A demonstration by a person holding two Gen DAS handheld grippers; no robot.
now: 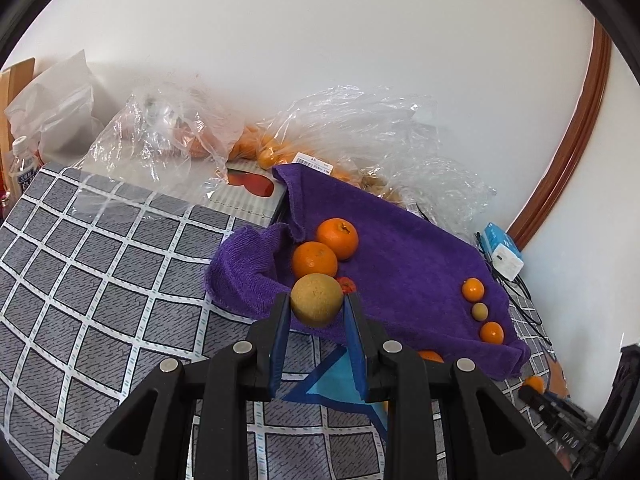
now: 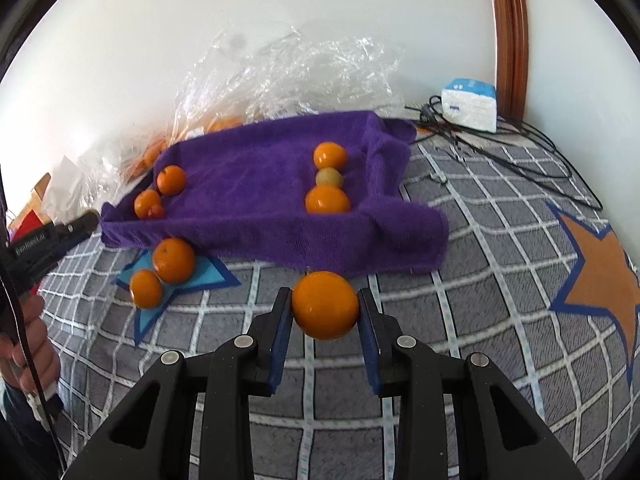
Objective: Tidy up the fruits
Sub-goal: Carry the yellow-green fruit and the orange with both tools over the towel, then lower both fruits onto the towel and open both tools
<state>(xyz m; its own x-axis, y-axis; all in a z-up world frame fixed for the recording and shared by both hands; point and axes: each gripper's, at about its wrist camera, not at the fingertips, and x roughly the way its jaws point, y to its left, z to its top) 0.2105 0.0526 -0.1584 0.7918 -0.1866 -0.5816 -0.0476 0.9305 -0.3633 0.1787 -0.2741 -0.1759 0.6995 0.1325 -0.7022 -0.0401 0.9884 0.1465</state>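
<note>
Right wrist: claw near towel edge.

two downward wrist views, shared purple towel

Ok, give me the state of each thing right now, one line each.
Left gripper: shut on the brown fruit.
Right gripper: shut on an orange.
Purple towel: spread out, edges rumpled, fruit lying on it.
Plastic bags: crumpled, oranges inside.
Two oranges: loose on the blue star.
</note>
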